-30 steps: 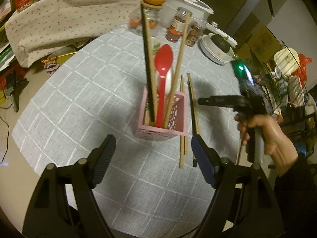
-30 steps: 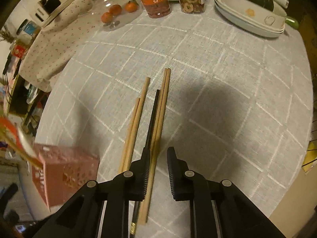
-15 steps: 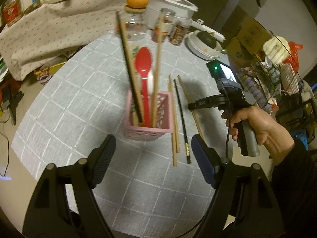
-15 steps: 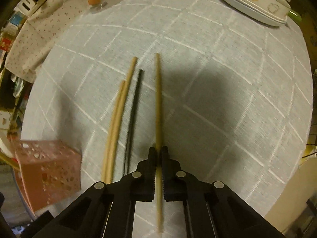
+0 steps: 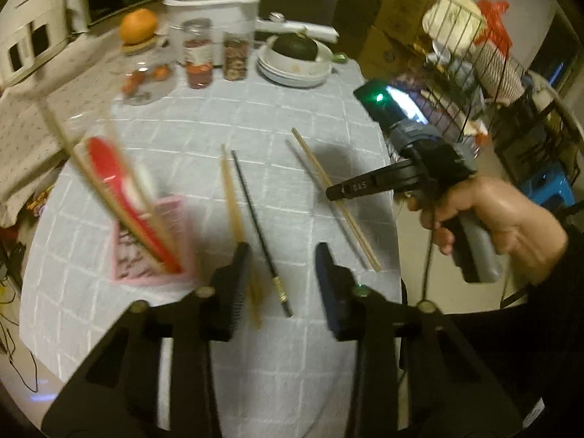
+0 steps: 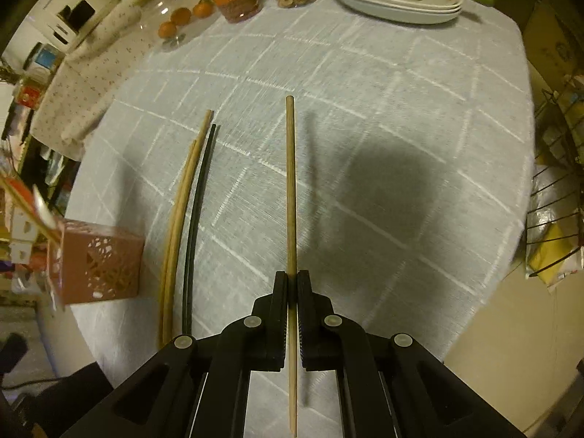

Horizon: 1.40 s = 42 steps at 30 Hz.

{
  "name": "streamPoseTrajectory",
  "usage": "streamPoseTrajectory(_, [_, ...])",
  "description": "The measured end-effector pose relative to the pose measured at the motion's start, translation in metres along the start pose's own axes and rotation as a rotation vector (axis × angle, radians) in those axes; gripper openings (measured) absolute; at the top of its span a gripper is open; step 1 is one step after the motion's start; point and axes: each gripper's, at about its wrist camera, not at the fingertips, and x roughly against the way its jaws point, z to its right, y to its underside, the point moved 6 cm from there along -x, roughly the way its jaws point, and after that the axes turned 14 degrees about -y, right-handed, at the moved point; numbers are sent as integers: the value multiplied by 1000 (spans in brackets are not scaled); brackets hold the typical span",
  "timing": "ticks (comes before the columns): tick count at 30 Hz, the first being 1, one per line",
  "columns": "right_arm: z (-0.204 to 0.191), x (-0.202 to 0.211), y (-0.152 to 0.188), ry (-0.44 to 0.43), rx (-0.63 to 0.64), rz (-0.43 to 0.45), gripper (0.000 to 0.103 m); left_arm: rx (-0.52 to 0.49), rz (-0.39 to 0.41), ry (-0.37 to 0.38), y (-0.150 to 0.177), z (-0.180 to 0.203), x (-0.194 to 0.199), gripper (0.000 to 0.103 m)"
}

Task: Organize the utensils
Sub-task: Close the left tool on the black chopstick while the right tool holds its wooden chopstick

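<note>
A chopstick point(image 6: 290, 182) has just been clamped and lifted by the right claw point(image 6: 292, 284), ready for the holder point(image 6: 98, 266), while the left claw point(image 5: 283, 284), empty, has been narrowing.

Both my wrist cameras look steeply down, close over the bench point(image 5: 277, 116); both catch the pink holder point(image 6: 98, 266) and loose chopsticks point(image 6: 199, 215).

The utensil basket point(image 5: 153, 244) stands on the counter point(image 5: 292, 109) near its left edge, with a spoon point(image 5: 120, 197) and chopsticks point(image 5: 84, 175) leaning in it. Just right of the basket a pair of chopsticks point(image 6: 179, 226) lies on the counter, a single chopstick point(image 6: 195, 219) beside them on their far side from the basket. Further right of the basket, another chopstick point(image 6: 290, 182) sits between the right tongs point(image 6: 292, 292). Behind the basket, along the counter's far edge, stand jars point(image 5: 199, 54) and stacked dishes point(image 5: 295, 69).
</note>
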Motion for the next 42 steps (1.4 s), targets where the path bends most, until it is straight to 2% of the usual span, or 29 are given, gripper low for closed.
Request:
streamPoseTrajectory(3, [11,12,5,-21,-8,13,5,-16,-63,23,-4,25,-26,18])
streamPoseTrajectory(8, [28,24,6,-51,-39,37,5,3,-160,-28,-25,45,-77,17])
streamPoseTrajectory(13, [29,22,-4,-77,-61,54,5,37,-250,-102,-50,39,-124,16])
streamPoseTrajectory(20, [23,22,-6,-102,-46,55,5,100,-328,-203,-62,15,-162,14])
streamPoseTrajectory(28, [24,24,-3,-111,-38,54,5,103,-382,-251,-55,12,-183,10])
streamPoseTrajectory(35, [22,20,-5,-111,-32,48,5,64,-339,-269,-51,18,-166,10])
streamPoseTrajectory(42, [20,20,-6,-111,-33,51,5,86,-399,-285,-47,7,-173,10])
